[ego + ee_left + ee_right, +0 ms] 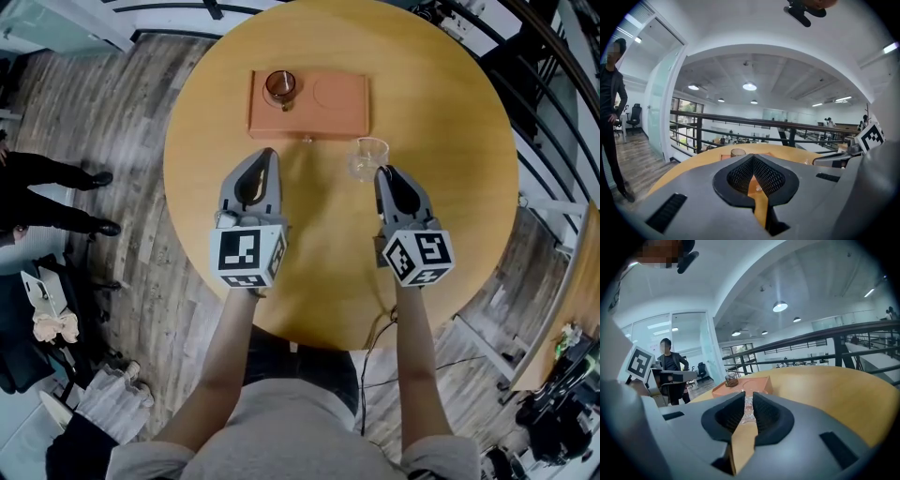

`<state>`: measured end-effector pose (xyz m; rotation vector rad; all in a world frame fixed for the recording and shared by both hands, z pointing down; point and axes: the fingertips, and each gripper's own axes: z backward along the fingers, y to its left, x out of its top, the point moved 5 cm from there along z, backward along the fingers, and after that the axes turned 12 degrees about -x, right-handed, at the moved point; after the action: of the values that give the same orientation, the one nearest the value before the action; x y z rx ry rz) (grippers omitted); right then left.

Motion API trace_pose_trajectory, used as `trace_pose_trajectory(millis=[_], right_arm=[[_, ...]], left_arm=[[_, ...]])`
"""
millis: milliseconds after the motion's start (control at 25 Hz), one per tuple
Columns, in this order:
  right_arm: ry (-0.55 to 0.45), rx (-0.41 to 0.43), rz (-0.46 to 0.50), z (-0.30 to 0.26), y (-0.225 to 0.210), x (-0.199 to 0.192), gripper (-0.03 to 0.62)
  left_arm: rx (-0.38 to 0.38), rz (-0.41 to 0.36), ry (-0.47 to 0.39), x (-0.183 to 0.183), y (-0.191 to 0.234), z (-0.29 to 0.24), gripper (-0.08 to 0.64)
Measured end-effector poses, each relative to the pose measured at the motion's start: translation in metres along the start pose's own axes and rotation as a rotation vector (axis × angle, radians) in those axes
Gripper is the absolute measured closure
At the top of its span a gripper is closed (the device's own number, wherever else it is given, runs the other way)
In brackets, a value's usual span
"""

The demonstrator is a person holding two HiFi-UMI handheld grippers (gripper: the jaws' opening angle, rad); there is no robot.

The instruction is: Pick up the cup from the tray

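Note:
An orange tray (323, 117) lies at the far side of the round wooden table (450, 187). A brown glass cup (280, 86) stands in the tray's left half; the right half shows only a round recess. A clear cup (366, 155) is off the tray, just in front of its right corner. My right gripper (382, 172) is shut on the clear cup's near wall, and the glass (748, 411) shows between the pads. I cannot tell whether the cup rests on the table. My left gripper (269, 153) hovers in front of the tray's left part, shut and holding nothing.
A person (56, 187) in dark clothes stands on the wood floor left of the table. A black railing (525, 56) curves past the far right. A cable (375, 337) hangs at the table's near edge. Bare tabletop lies between and around the grippers.

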<state>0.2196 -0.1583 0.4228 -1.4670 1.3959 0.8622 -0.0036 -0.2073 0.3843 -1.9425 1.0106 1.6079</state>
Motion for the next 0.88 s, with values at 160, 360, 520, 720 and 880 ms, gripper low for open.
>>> trace_pose_trajectory(millis=[160,360,520,720,880], right_arm=[[0.025,-0.029,-0.015,0.009,-0.002,-0.024,0.548],[0.034,-0.056,-0.020,0.008,-0.003,-0.042,0.548],[0.022,-0.067,-0.017,0.005,-0.003,-0.050,0.548],[0.005,-0.078,-0.007,0.009,-0.003,-0.060,0.548],[-0.013,-0.081,0.021,0.015,-0.001,-0.064,0.548]], left_arm=[[-0.008,-0.008,-0.005,0.000,-0.009,0.004,0.555],[-0.014,-0.013,0.003,-0.004,-0.016,0.007,0.555],[-0.010,-0.015,0.009,-0.009,-0.018,0.011,0.555],[-0.009,-0.015,0.015,-0.011,-0.019,0.016,0.555],[-0.007,-0.016,0.014,-0.012,-0.020,0.018,0.555]])
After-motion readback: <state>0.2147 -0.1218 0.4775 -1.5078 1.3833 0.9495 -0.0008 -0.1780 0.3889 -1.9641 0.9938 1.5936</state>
